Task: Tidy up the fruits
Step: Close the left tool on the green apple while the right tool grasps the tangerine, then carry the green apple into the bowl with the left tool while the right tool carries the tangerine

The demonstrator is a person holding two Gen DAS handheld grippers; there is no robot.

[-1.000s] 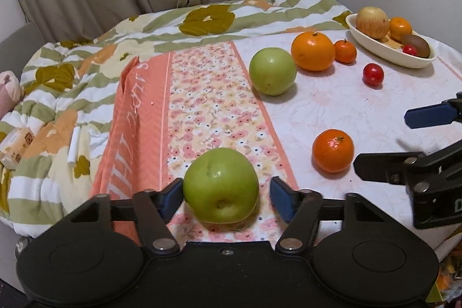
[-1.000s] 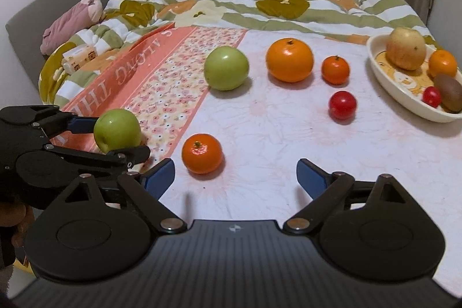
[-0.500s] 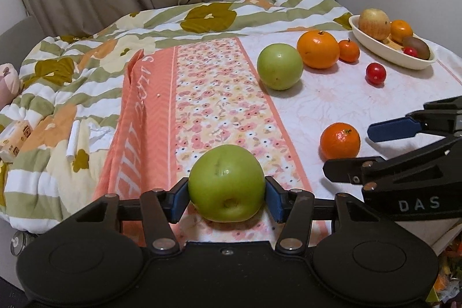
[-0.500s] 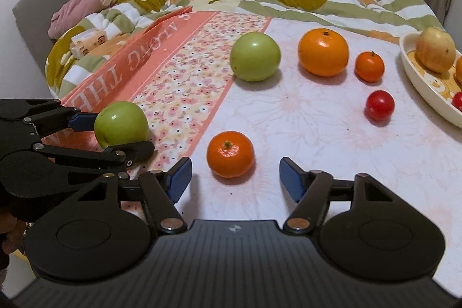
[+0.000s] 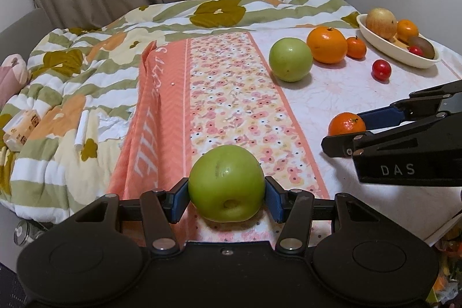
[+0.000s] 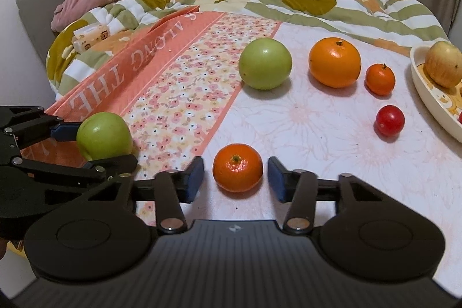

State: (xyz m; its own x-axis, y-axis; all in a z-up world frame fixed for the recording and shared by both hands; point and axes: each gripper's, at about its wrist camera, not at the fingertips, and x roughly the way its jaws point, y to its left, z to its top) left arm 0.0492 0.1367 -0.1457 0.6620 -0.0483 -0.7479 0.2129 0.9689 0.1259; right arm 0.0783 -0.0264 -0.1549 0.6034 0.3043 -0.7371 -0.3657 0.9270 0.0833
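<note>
My left gripper (image 5: 226, 199) is shut on a small green apple (image 5: 227, 188), both blue pads against its sides; it also shows in the right wrist view (image 6: 104, 140). My right gripper (image 6: 235, 178) is open around a small tangerine (image 6: 237, 167) that sits on the cloth, with a gap on each side; the tangerine shows in the left wrist view (image 5: 346, 123). A white oval bowl (image 5: 384, 49) at the far right holds an apple, a tangerine, a kiwi and a red tomato.
On the cloth lie a larger green apple (image 6: 264, 67), a big orange (image 6: 335, 62), a small tangerine (image 6: 380, 78) and a red tomato (image 6: 389, 121). A rumpled flowered quilt (image 5: 86, 62) lies left and behind. A wall stands behind the bowl.
My left gripper closed onto the small green apple. My right gripper moved forward and narrowed until its fingers flank the near tangerine.
</note>
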